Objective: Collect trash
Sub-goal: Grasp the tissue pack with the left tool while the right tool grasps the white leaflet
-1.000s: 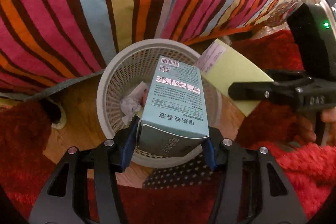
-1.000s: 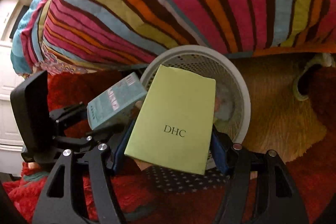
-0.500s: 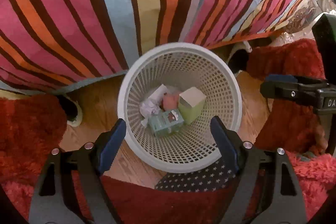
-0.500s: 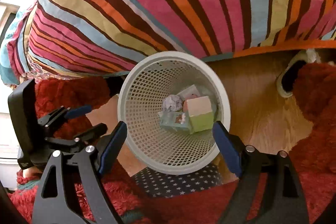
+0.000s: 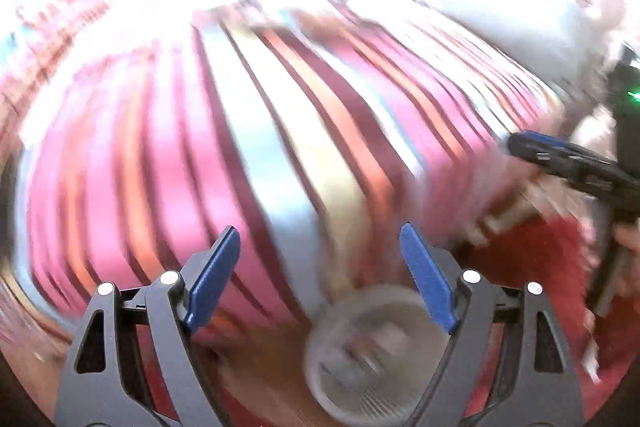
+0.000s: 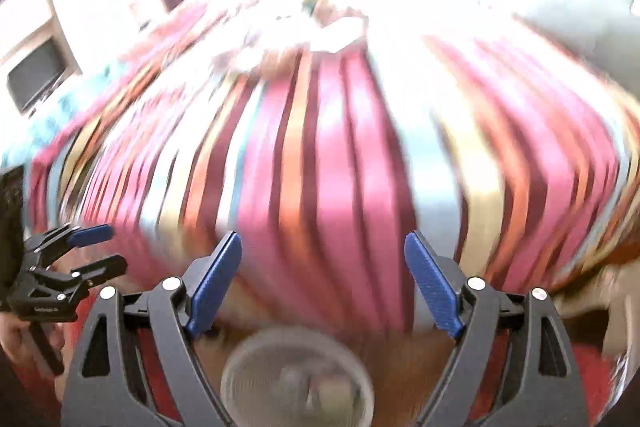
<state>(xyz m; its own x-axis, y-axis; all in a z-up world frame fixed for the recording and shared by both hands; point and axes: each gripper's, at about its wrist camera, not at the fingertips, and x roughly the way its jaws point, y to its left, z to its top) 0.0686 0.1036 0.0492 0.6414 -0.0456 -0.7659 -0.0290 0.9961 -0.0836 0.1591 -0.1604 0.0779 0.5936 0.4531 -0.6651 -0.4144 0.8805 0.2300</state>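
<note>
Both the left claw (image 5: 320,275) and right claw (image 6: 323,283) gape empty above the round white mesh wastebasket (image 6: 298,383), which holds blurred trash; whether more remains is unclear.

floor (image 6: 420,359): wood | on it: white mesh basket (image 6: 296,379), upright, contents blurred; red rug (image 5: 532,259) beside | behind: bed under striped cover (image 6: 328,163)

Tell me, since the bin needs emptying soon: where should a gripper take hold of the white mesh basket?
By its rim, coming from above. The basket stands upright on the floor with its round mouth open upward, so one finger could go inside and one outside the thin wall. Blur hides finer detail.
</note>
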